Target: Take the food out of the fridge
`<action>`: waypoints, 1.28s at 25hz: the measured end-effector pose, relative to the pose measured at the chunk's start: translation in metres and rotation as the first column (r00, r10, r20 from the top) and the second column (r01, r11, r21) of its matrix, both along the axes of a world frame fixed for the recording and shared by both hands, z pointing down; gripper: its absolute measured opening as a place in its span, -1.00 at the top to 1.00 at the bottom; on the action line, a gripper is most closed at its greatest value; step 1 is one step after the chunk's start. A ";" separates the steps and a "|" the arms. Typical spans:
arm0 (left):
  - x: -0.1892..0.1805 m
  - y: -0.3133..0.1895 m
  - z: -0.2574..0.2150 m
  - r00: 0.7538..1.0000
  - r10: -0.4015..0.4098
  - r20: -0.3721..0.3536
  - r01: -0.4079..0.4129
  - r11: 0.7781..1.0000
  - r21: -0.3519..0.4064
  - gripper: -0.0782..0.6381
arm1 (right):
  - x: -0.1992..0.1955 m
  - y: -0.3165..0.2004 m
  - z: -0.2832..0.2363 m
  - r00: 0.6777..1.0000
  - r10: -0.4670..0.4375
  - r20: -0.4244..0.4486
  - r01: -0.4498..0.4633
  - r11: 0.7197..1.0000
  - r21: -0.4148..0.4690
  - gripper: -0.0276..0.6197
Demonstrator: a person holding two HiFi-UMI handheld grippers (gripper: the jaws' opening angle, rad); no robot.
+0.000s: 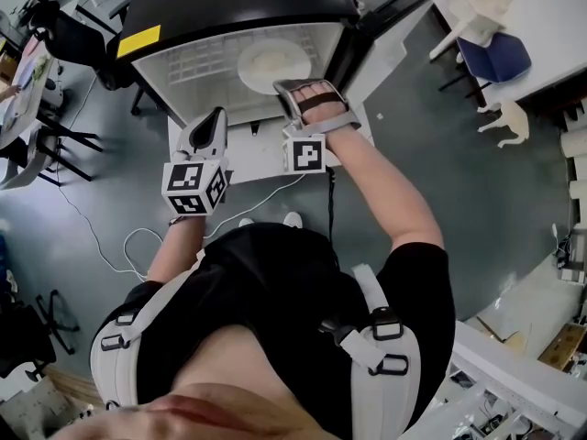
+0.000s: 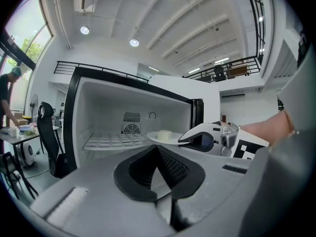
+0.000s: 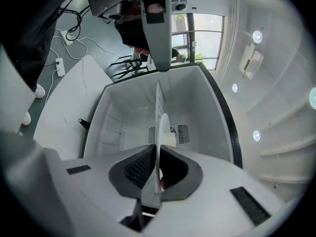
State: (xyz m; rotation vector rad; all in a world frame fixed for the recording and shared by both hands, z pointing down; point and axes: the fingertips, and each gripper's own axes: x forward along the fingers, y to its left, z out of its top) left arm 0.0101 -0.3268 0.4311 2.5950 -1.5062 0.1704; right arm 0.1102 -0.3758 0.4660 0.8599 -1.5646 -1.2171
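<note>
**A:** White plate, seen edge-on, is pinched at its near rim between the jaws of the right gripper. It is just inside the open fridge, over the wire shelf.

**B:** And the left gripper?

**A:** In front of the fridge, jaws together on nothing.

**B:** How will the plate handle?

**A:** Stiff and smooth, probably breakable. Held by one rim, it will want to tip. The pale block of food lies loose on top and could slide, so keep the plate level. A second hold on the opposite rim would steady it.

**B:** Anything unclear?

**A:** What the food is. Also whether the plate rests on the shelf or is clear of it; no view shows its underside.
</note>
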 end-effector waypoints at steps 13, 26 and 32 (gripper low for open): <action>0.027 -0.002 0.003 0.997 0.084 -0.001 -0.084 0.996 -0.004 0.78 | 0.036 0.061 -0.027 0.997 -0.029 0.069 0.028 0.999 0.015 0.83; 0.059 -0.009 0.005 0.988 0.153 -0.009 -0.153 0.988 -0.007 0.78 | 0.047 0.110 -0.031 0.992 -0.123 0.010 0.123 0.992 0.018 0.83; 0.062 -0.012 0.001 0.987 0.162 -0.006 -0.162 0.987 0.001 0.78 | 0.050 0.108 -0.026 0.993 -0.114 0.006 0.114 0.993 0.008 0.84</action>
